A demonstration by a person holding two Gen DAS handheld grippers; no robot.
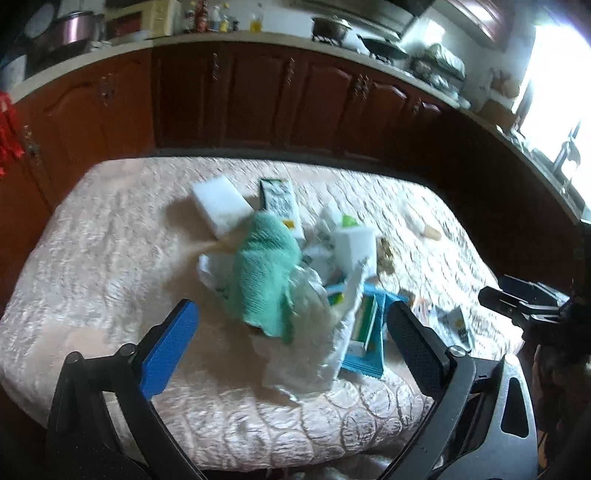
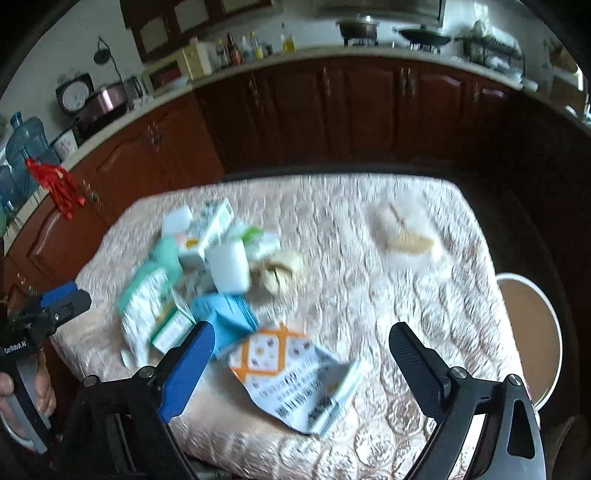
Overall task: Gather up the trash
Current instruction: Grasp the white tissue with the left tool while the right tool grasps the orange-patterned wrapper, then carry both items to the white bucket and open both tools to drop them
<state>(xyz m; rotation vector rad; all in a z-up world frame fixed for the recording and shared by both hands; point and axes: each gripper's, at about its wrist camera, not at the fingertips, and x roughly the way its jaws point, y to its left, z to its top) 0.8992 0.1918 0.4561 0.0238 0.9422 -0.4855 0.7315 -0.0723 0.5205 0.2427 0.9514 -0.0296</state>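
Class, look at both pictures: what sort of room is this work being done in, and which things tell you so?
Most likely a home kitchen: dark wooden cabinets under a long counter, pots on a stove, and bottles of oil and sauce. The trash lies on a cloth-covered table.

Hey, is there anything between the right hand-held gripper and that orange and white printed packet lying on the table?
Nothing visible. The right hand-held gripper is open and empty, and the orange and white printed packet lies flat on the tablecloth right between and below its fingers. The blue packet lies beside it on the left, not on top.
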